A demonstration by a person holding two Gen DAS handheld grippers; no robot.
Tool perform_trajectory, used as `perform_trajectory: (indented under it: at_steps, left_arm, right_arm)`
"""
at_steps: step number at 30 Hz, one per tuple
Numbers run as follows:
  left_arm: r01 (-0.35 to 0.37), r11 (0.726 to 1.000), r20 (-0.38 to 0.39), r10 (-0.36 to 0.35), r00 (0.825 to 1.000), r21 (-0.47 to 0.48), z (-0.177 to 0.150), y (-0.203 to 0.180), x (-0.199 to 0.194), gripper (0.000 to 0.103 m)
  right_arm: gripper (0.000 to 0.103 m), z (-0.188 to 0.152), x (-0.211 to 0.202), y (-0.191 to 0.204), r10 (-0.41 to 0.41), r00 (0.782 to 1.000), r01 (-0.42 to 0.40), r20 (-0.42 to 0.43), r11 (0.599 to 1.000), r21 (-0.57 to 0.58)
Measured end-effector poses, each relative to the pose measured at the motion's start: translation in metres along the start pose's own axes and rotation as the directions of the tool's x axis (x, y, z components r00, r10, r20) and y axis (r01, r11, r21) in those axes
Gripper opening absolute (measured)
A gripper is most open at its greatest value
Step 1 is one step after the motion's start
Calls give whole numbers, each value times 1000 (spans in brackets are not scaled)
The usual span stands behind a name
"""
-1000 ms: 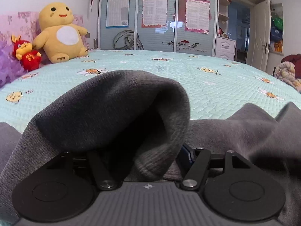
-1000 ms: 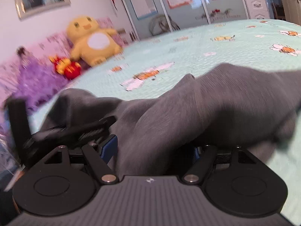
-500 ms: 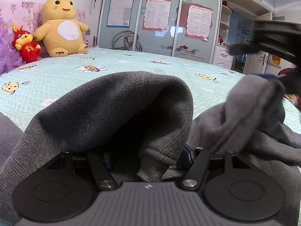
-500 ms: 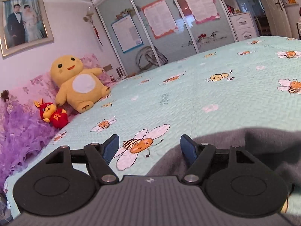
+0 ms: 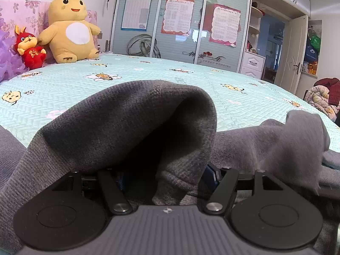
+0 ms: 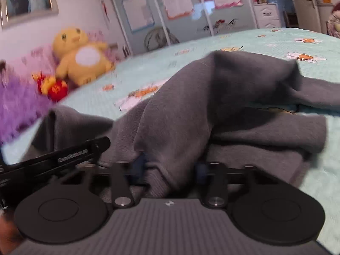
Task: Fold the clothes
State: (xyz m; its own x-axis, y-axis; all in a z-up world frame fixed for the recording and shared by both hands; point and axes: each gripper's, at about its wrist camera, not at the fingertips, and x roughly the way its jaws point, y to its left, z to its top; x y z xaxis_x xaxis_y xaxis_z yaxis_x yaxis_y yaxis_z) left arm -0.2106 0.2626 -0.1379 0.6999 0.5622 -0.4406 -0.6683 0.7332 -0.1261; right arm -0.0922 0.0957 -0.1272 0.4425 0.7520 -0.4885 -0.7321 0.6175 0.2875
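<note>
A dark grey knit garment (image 5: 131,123) lies bunched on the mint bedspread (image 5: 148,74). My left gripper (image 5: 164,176) stands open. A thick fold of the garment arches over its fingers and hides them, apart from a blue pad (image 5: 210,173). More of the garment (image 5: 276,140) is heaped to the right. In the right wrist view, which is blurred, my right gripper (image 6: 170,165) is shut on a hanging fold of the same garment (image 6: 191,106). The left gripper's black body (image 6: 72,155) shows at lower left.
A yellow plush toy (image 5: 70,27) and a red plush toy (image 5: 29,48) sit at the headboard with purple frills (image 5: 8,59). Mirrored wardrobe doors (image 5: 180,21) stand beyond the bed. A door (image 5: 295,55) and a heap of bedding (image 5: 323,97) are to the right.
My right gripper, open over the bedspread half a second ago, has swung back left and shut on a garment fold. It has left the left wrist view. The left gripper holds still.
</note>
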Motion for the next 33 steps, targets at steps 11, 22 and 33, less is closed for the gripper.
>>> perform_trajectory:
  at_steps: [11,22,33]
  left_arm:
    - [-5,1000,-3,5,1000,-5,0,0,0,70]
    - [-12,1000,-6,12,1000,0,1,-1,1,70]
    - [-25,1000,-13,26,1000,15,2,-3,3,70]
  right_arm:
    - [21,100,87,33,48,998,-51,-38,996,-67]
    - [42,51,18,-10,72,992,-78,99,995,65]
    - [63,37,64,-23,109,994,-110,19,989,94]
